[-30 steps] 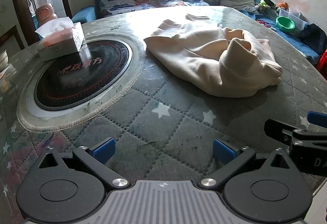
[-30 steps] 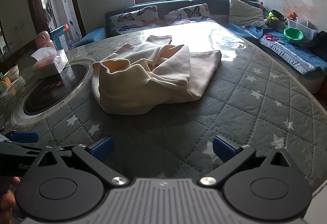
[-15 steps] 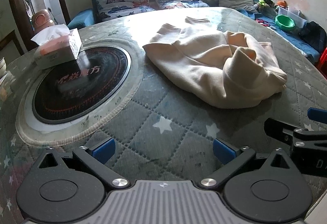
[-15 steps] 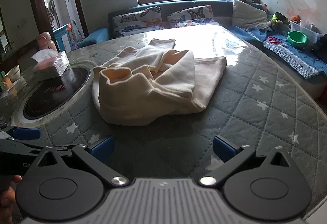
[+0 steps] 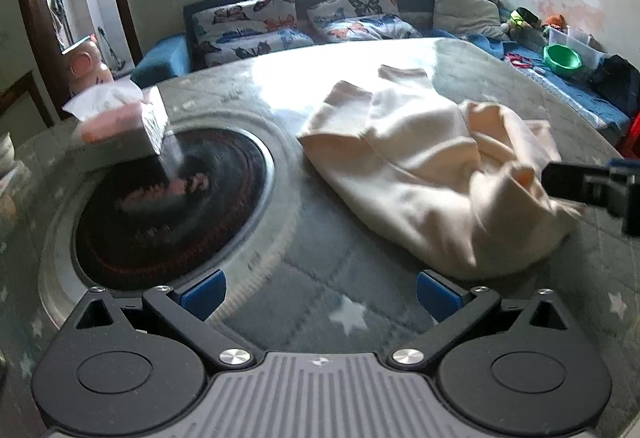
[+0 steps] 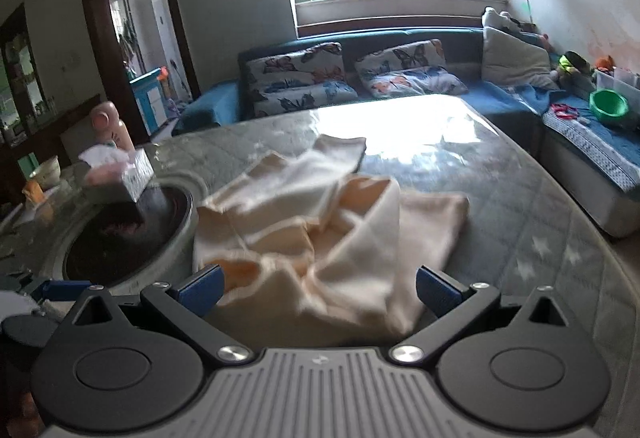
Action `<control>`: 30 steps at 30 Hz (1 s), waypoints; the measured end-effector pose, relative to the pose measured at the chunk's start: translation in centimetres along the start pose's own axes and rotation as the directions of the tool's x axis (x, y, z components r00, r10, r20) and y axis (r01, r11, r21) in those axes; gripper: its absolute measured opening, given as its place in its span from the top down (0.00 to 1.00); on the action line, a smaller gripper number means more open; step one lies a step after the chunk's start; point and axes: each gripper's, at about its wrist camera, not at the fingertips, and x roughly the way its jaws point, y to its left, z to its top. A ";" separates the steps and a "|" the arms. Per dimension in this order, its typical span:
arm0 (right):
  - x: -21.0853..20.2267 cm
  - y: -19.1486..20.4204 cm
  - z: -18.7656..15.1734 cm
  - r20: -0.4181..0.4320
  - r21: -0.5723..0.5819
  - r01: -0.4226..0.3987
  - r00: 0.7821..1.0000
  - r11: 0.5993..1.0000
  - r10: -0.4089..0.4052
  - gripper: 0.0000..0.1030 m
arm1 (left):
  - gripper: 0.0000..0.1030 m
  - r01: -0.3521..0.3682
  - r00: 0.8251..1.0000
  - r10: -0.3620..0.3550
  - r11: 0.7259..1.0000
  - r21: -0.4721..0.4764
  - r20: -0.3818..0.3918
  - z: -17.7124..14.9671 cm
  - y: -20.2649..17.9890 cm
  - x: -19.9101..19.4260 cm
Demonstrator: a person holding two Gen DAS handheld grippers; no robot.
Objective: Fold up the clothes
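A cream garment lies crumpled on the round table with the grey star-quilted cover. My left gripper is open, low over the cover, near the garment's front left edge. In that view the right gripper reaches in from the right at the garment's near corner. The same garment fills the middle of the right wrist view. My right gripper is open there, with the garment's bunched near edge lying between its blue pads. Nothing is gripped.
A black round hotplate is set into the table on the left, with a tissue box at its far rim. A blue sofa with butterfly cushions runs behind the table. A green bowl sits far right.
Both grippers have moved forward toward the garment. The right one has reached its near edge, and it now appears higher at the right of the left wrist view. Both stay open.
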 end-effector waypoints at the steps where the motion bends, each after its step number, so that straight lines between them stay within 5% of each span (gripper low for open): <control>1: 0.5 0.0 0.5 -0.002 -0.008 -0.011 1.000 1.000 0.011 0.05 | 0.00 -0.008 1.000 0.008 1.000 -0.002 0.005 0.3 0.3 0.1; 14: 9.7 0.8 3.1 -0.167 -0.034 -0.132 0.978 0.991 0.125 0.47 | 0.00 -0.109 0.994 0.109 0.991 -0.073 0.004 1.1 5.3 0.6; 20: 10.6 2.4 2.8 -0.189 -0.060 -0.161 0.971 0.985 0.147 0.92 | 0.00 -0.139 0.990 0.141 0.985 -0.105 0.014 1.0 7.0 0.1; 25: 8.8 5.2 3.0 -0.143 -0.145 -0.224 0.969 0.964 0.204 0.96 | 0.00 -0.163 0.984 0.170 0.977 -0.136 0.043 1.7 8.7 -1.0; 28: 7.3 8.2 2.3 -0.137 -0.231 -0.318 0.946 0.919 0.293 0.96 | 0.00 -0.174 0.979 0.189 0.970 -0.172 0.074 2.2 10.2 -1.9; 30: 5.8 11.4 0.9 -0.159 -0.333 -0.408 0.913 0.850 0.375 0.97 | 0.00 -0.172 0.977 0.192 0.966 -0.196 0.091 2.6 11.0 -2.4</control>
